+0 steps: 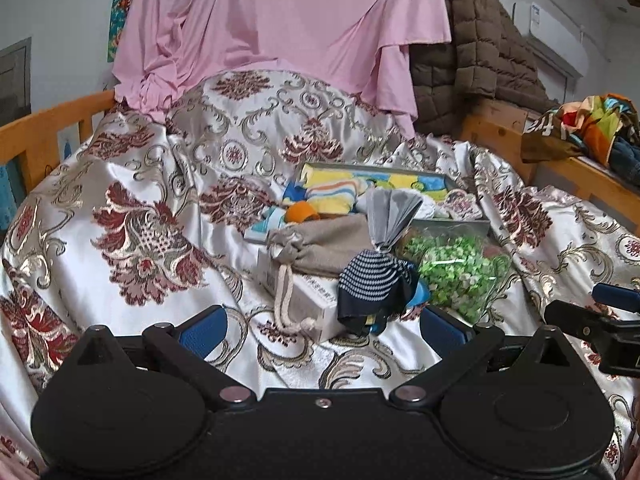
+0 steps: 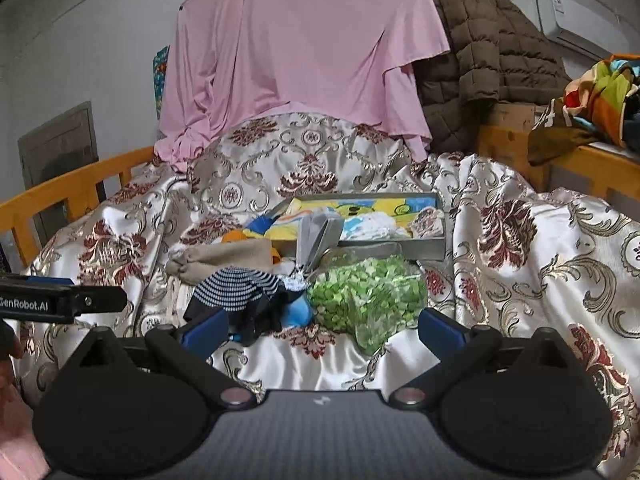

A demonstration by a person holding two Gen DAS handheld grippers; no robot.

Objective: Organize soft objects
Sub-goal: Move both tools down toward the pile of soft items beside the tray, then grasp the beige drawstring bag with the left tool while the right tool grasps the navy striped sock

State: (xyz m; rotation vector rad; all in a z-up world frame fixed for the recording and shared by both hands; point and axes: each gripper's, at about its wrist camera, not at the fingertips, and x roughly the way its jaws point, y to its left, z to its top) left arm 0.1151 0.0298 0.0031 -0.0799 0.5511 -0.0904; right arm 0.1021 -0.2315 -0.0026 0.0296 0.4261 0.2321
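Note:
A pile of soft things lies on the patterned satin bedspread. It holds a navy striped sock bundle, a beige drawstring pouch, a clear bag of green pieces, a grey folded cloth and an orange soft item. Behind stands a grey tray with yellow and striped cloths. My left gripper is open and empty just before the socks. My right gripper is open and empty before the green bag.
A white box lies under the pouch. A pink sheet and a brown quilted jacket hang at the back. Wooden bed rails run left and right. Colourful clothes sit on the right rail.

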